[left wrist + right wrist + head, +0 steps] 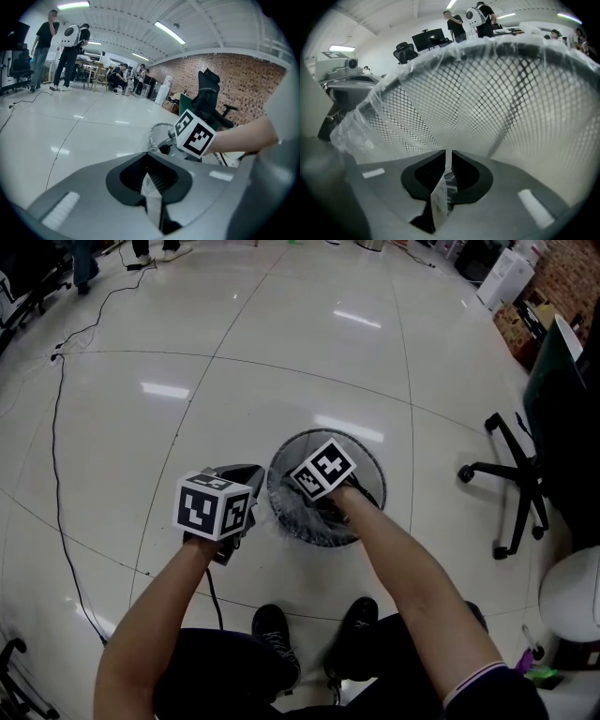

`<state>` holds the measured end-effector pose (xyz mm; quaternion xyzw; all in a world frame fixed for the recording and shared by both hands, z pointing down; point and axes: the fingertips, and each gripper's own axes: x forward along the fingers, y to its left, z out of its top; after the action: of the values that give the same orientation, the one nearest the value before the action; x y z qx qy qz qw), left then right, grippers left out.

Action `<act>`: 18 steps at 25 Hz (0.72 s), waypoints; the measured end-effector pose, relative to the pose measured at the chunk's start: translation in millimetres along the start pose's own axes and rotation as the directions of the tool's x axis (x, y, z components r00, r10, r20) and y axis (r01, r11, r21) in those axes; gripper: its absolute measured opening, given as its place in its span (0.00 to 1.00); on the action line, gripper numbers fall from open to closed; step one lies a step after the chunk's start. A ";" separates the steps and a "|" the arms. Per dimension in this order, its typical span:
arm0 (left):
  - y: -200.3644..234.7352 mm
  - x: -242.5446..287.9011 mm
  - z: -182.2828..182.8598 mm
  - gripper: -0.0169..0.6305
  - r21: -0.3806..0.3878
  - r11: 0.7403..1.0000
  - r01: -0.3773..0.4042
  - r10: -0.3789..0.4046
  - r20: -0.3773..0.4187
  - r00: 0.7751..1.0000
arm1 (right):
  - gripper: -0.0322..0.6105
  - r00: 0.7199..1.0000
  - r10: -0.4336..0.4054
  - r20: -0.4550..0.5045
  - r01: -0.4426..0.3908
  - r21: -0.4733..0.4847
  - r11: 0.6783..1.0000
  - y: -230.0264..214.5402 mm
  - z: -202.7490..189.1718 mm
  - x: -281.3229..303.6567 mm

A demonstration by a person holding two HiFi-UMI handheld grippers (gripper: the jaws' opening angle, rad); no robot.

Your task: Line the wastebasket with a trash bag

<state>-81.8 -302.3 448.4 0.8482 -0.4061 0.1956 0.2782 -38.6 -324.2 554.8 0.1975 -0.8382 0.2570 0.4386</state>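
Standing on the glossy pale floor [187,352] just beyond the person's black shoes [277,631], the round wire-mesh wastebasket [367,457] is upright, with a clear trash bag [355,127] inside it. The film lies against the mesh wall and bunches in wrinkles over the rim, most thickly on the near left side. The right hand-held gripper [445,154] reaches down into the basket from the near side, its marker cube level with the rim, and its jaws are clenched on a crinkled fold of the bag's film that runs up between them. The left hand-held gripper [251,469] hovers outside the basket, just left of its rim, pointing away from the person. Its jaws are pressed fully together; only a pale sliver shows at their seam, and I cannot tell what it is. Both bare forearms stretch in from the near edge. A thin black cable [54,446] trails across the floor well to the left, and a black office chair [514,486] stands on its wheeled base to the right. Farther off are a brick wall [234,77] and several people standing [61,47].
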 end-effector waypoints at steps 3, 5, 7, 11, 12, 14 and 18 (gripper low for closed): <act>0.2 -1.4 0.5 0.04 0.007 1.000 -0.005 0.006 -0.003 1.000 | 0.12 1.000 -0.006 0.000 0.006 -0.002 1.000 -0.2 0.1 -7.5; -1.0 -2.2 0.2 0.04 0.017 1.000 -0.008 0.008 -0.007 1.000 | 0.12 1.000 -0.008 0.004 0.008 -0.004 1.000 1.2 1.0 -14.2; -2.2 -3.1 1.3 0.04 0.028 1.000 -0.012 0.012 -0.009 1.000 | 0.12 1.000 -0.007 0.010 0.007 -0.011 1.000 4.4 3.1 -21.3; -3.9 -5.2 5.6 0.04 0.038 0.999 -0.024 0.024 -0.001 1.000 | 0.12 0.999 -0.002 0.042 0.004 -0.030 1.000 11.4 10.5 -39.3; -4.5 -6.1 7.2 0.04 0.040 0.999 -0.028 0.028 0.004 1.000 | 0.11 0.999 -0.003 0.053 0.005 -0.036 0.999 12.7 13.0 -45.6; -6.7 -9.1 11.5 0.04 0.046 0.998 -0.035 0.034 0.018 0.999 | 0.11 0.997 -0.008 0.076 0.012 -0.048 0.999 15.2 18.3 -60.9; -18.2 -18.8 23.8 0.04 0.060 0.997 -0.051 0.048 0.048 0.998 | 0.11 0.988 -0.023 0.152 0.031 -0.046 0.998 19.9 25.5 -97.1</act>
<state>-76.0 -297.1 413.9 0.8503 -0.4271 0.1949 0.2377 -13.7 -313.6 456.1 0.2172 -0.8723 0.2151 0.3817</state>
